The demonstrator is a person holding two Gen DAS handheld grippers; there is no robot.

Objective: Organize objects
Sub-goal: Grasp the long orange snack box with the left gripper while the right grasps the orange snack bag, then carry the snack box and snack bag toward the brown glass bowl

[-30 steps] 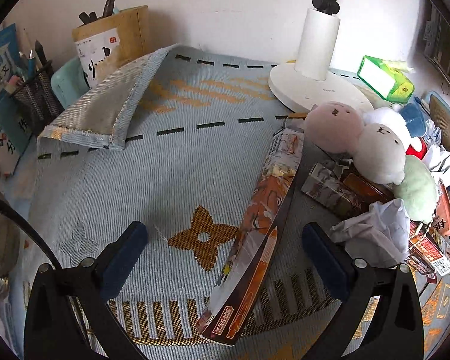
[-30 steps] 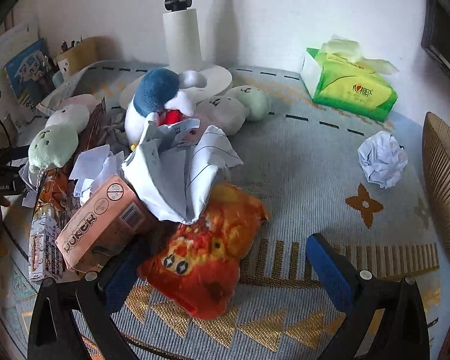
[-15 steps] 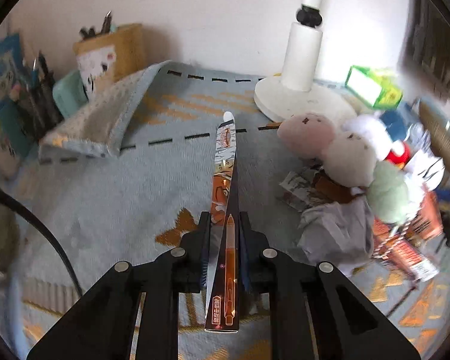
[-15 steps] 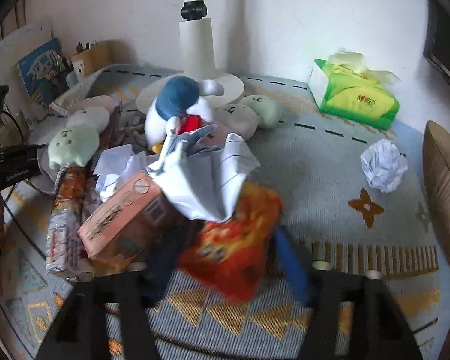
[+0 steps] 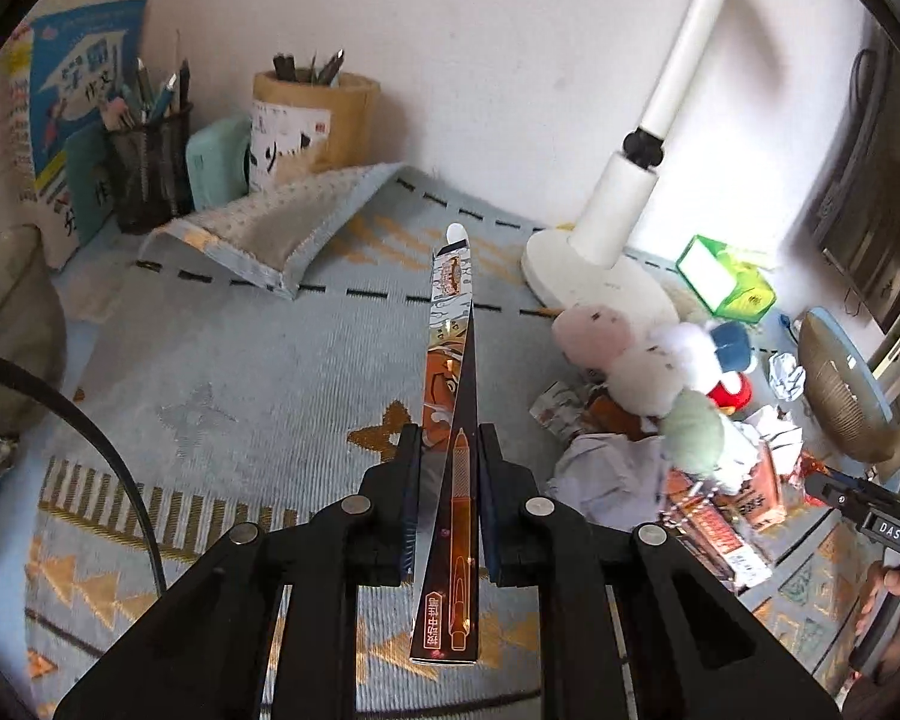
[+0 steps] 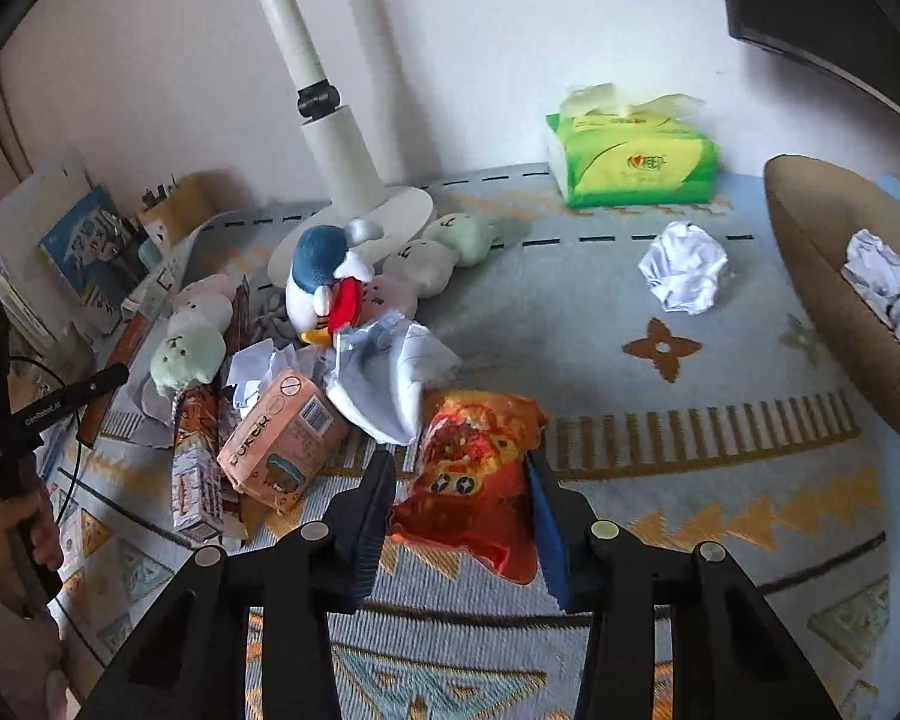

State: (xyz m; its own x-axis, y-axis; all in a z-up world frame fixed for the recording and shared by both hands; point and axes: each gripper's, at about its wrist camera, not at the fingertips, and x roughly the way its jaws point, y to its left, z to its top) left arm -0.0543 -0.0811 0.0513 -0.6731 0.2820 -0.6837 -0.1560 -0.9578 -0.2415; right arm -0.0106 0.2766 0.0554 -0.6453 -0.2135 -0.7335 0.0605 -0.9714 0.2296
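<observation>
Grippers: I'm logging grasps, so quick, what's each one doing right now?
Left gripper: shut on the pen package.
Right gripper: shut on the orange snack bag.

Left tongs [image 5: 449,468] clamped; right tongs [image 6: 462,480] pinching

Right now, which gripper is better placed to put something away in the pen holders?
Left. The left gripper is shut on the pen box, facing the mesh pen cup. The right gripper holds the snack bag.

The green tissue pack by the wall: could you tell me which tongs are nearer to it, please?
Right. The right tongs, gripping the orange snack bag, sit nearer the green tissue pack; the left tongs are beyond the toy pile.
</observation>
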